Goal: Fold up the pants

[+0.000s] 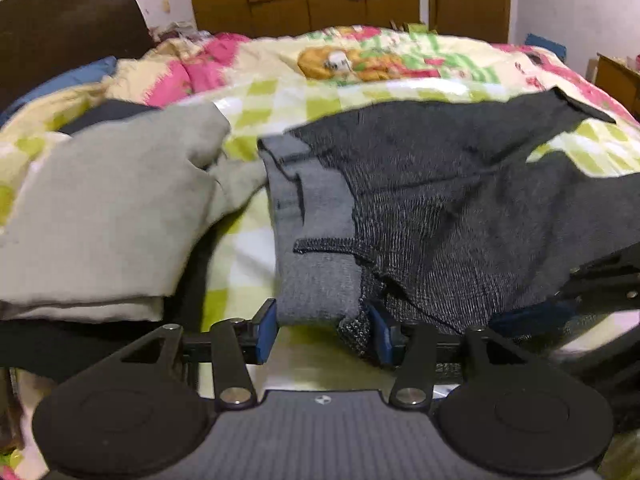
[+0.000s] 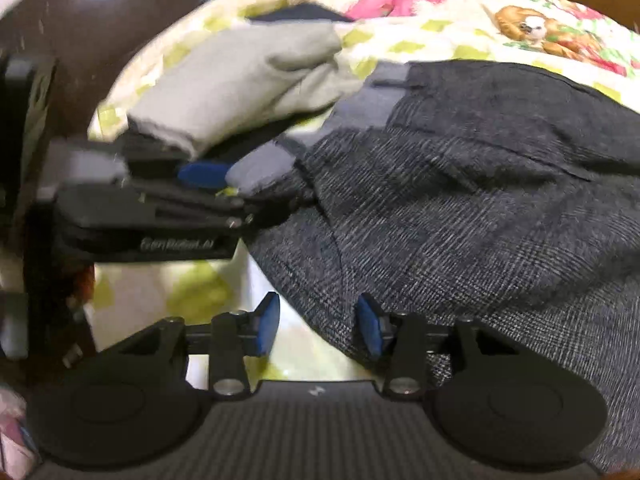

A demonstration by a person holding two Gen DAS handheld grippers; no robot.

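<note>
While both grippers clamp its near edge, the dark grey pants (image 1: 440, 200) sprawl across centre-right on the patterned bedspread (image 1: 360, 92).
Left gripper (image 1: 324, 330) pinches the waistband; right gripper (image 2: 318, 326) pinches the fabric; folded grey garment (image 1: 104, 208) lies left.

Both wrist cams sit low and close, angled down over the bed (image 1: 248, 92); both catch the dark pants (image 1: 460, 208) and grey folded pile (image 2: 224, 84).
</note>
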